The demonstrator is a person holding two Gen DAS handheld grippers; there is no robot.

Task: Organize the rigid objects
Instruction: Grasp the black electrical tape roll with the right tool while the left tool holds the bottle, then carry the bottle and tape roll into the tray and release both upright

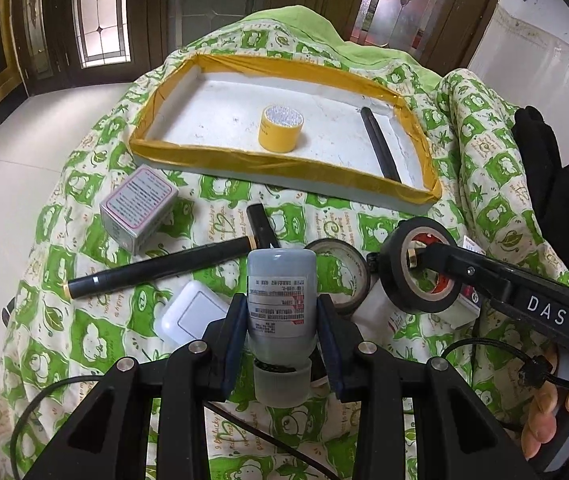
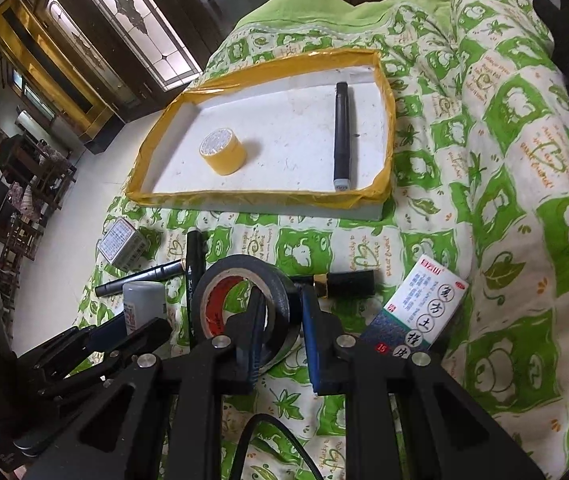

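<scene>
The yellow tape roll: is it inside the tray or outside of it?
Inside. The yellow tape roll stands on the white floor of the tray, within its yellow-taped rim, apart from a black marker.

Soft daylight comes through the patterned glass doors (image 1: 100,20) at the back, and the scene is evenly bright. The white tray (image 1: 324,136) shows pale but keeps its marks, with only a short soft shadow beside the yellow tape roll (image 2: 222,151). The floor (image 1: 12,152) gives a mild sheen. Both views are sharp in the middle. The fisheye bends straight lines strongly toward the edges, and the corners fall to black.
</scene>
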